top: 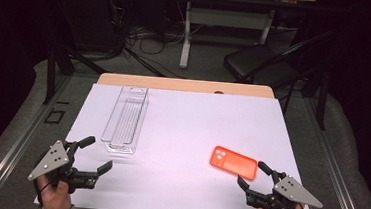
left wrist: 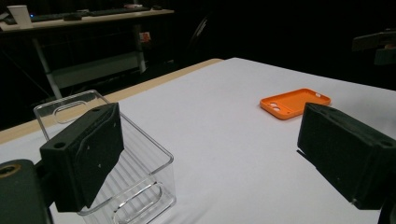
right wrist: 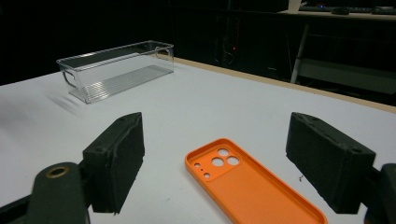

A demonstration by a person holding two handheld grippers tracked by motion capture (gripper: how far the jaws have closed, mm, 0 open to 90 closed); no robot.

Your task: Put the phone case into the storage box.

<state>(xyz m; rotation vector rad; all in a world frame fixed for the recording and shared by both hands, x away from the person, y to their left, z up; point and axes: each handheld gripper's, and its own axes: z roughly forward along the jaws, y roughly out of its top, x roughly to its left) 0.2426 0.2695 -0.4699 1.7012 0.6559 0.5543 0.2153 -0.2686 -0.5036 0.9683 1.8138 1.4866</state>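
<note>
Scene: white surface [top: 181,134] carrying an orange phone case [top: 234,162] and a clear plastic bin [top: 125,119], well apart.
Phone case: lies flat, open side up, near right front corner of surface; camera cutouts point toward the bin.
Bin: upright, empty, left of centre, long axis running away from the person.
Right hand-held gripper [top: 257,176]: jaws spread wide, nothing between the pads; sits just behind the case's near end, not touching.
Left hand-held gripper [top: 93,155]: jaws wide apart, holding nothing; just beside the bin's near end.
Likely step: right one about to take the case, probably for the bin.
Risk 1: case is thin and flat, so pads may slide over its rim and push it along the surface instead of gripping.
Risk 2: squeezing the soft side walls could buckle it and make it pop out.
Risk 3: left jaw close to the bin, a nudge could shift the light bin.
</note>
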